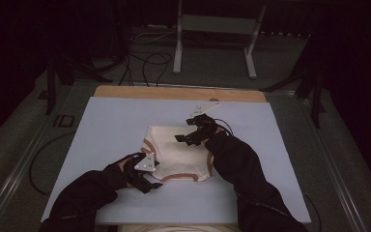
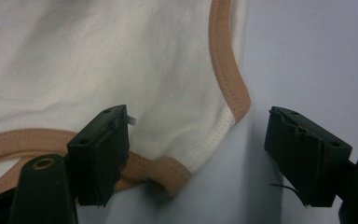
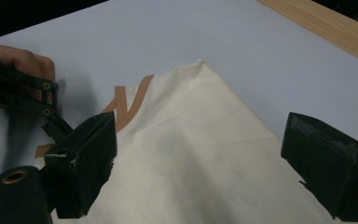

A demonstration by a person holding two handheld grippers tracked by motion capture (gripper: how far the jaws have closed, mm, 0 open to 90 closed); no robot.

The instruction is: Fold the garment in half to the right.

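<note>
Nearest the camera in the high view, the person's two dark sleeves come in from the bottom edge. The left hand-held gripper (image 2: 198, 154) is spread, its jaws straddling a corner of the one cream garment (image 2: 98, 60), where the tan binding (image 2: 228, 70) curves round; the pads press on nothing, with one jaw over the cloth and the other over bare surface. The right hand-held gripper (image 3: 200, 172) is also spread wide, hovering low over the middle of the garment (image 3: 200, 140) with nothing pinched. No brand, label or writing can be read. One garment, two hand-held grippers. The garment (image 1: 176, 152) lies flat near the middle of the pale blue surface (image 1: 106, 125), which stays bare on all sides; its far rim shows a wooden strip (image 1: 174, 93).
</note>
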